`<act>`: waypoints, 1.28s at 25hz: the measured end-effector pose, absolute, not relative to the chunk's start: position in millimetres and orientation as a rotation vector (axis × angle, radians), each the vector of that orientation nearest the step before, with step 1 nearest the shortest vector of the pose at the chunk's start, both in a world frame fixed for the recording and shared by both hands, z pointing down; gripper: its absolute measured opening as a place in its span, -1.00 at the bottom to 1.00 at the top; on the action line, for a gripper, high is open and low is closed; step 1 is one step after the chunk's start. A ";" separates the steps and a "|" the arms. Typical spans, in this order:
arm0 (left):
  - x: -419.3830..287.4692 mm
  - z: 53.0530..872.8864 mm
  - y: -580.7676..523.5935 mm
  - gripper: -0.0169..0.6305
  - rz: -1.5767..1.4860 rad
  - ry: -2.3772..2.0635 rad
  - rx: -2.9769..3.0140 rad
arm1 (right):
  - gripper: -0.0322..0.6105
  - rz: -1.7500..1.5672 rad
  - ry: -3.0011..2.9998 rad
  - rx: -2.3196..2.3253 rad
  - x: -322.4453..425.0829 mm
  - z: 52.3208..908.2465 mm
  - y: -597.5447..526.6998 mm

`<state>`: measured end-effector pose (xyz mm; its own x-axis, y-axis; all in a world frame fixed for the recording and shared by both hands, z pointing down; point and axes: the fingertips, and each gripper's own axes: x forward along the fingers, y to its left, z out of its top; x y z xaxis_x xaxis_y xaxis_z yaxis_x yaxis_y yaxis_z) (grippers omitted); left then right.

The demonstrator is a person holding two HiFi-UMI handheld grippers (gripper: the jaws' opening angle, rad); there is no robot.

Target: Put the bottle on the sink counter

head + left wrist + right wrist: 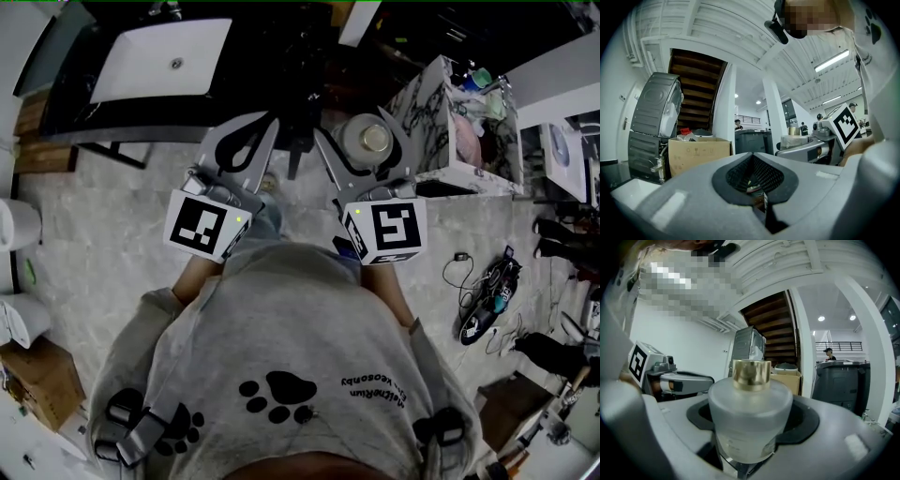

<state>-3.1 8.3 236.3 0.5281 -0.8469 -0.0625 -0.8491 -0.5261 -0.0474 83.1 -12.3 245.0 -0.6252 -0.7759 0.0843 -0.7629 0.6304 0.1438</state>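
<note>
A frosted glass bottle (366, 139) with a gold cap stands upright between the jaws of my right gripper (364, 142), which is shut on it. In the right gripper view the bottle (750, 413) fills the middle, with the right gripper (750, 437) closed round its body. My left gripper (255, 133) is held beside it at the same height, shut, with nothing in it; its pads meet in the left gripper view (754, 177). The black sink counter (75, 108) with its white basin (164, 58) lies ahead to the upper left, apart from both grippers.
A marble-patterned cabinet (433, 112) holding clutter stands close to the right of the bottle. Cables and small gear (487, 300) lie on the floor at right. A cardboard box (37, 375) and white fixtures (17, 225) sit at the left edge.
</note>
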 end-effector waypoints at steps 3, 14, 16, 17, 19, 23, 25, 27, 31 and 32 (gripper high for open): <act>-8.4 234.3 -15.7 -0.94 0.054 1.464 -2.687 | 0.16 -0.149 -2.705 1.301 76.3 242.9 -35.6; -30.9 235.0 -104.1 -0.94 0.044 1.388 -2.727 | 0.16 -0.159 -2.685 1.319 42.2 239.8 -122.0; -36.5 236.1 -117.6 -0.94 0.043 1.379 -2.738 | 0.16 -0.169 -2.680 1.321 34.9 239.3 -134.2; -39.0 236.3 -124.0 -0.94 0.044 1.373 -2.741 | 0.16 -0.171 -2.676 1.323 31.8 239.3 -140.1; -43.0 236.4 -135.6 -0.94 0.047 1.359 -2.747 | 0.16 -0.161 -2.667 1.332 27.2 240.8 -151.1; -48.9 239.1 -157.1 -0.94 0.053 1.326 -2.769 | 0.16 -0.159 -2.644 1.350 19.8 243.4 -170.8; -50.3 240.4 -167.6 -0.94 0.060 1.309 -2.782 | 0.16 -0.168 -2.633 1.360 16.8 243.5 -180.4; -50.7 241.4 -176.5 -0.94 0.061 1.290 -2.791 | 0.16 -0.169 -2.625 1.369 14.6 244.4 -188.6; -52.2 246.0 -189.9 -0.94 0.054 1.265 -2.814 | 0.16 -0.159 -2.609 1.385 11.0 248.7 -201.9; -52.7 247.2 -192.9 -0.94 0.054 1.262 -2.820 | 0.16 -0.153 -2.606 1.388 10.2 250.4 -204.5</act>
